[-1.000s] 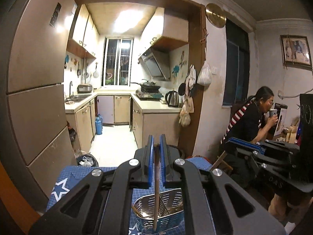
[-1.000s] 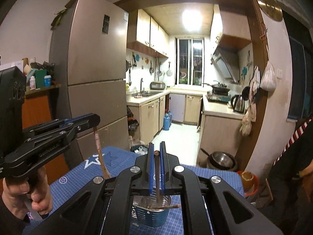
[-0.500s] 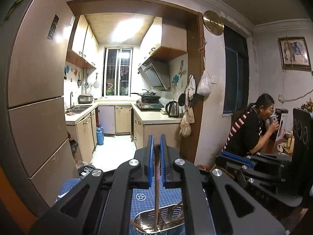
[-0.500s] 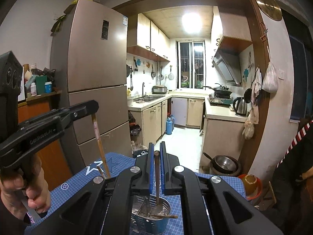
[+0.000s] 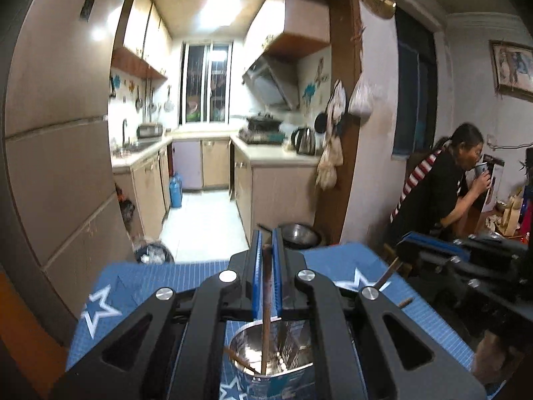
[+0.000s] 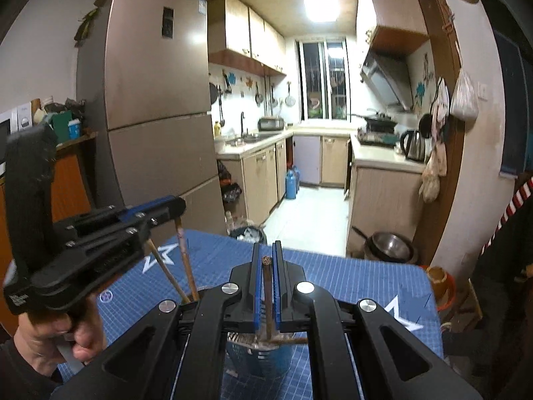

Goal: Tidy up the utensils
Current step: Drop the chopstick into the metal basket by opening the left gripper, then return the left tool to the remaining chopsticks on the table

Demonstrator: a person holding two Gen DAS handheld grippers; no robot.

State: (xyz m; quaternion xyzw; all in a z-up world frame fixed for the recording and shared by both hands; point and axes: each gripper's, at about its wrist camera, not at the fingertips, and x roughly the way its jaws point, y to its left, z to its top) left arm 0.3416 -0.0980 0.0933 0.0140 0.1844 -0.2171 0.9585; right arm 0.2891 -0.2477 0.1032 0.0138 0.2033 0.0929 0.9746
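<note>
Chopsticks sit pinched upright in both grippers, left (image 5: 266, 260) and right (image 6: 266, 266), one stick (image 5: 265, 313) each, tips inside the holder (image 5: 271, 350). Thin, stiff and light, they likely pivot if gripped near an end. Mat (image 6: 349, 273) around the rim lies open.

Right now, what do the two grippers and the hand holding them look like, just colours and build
Both are matte black plastic with blue pads lining the fingers and round silver screw heads on the linkage arms. The left gripper has small white lettering near its base and a boxy black block above its handle. The bare left hand shows a dark sleeve at the wrist. The right gripper matches. No cables are visible.
</note>
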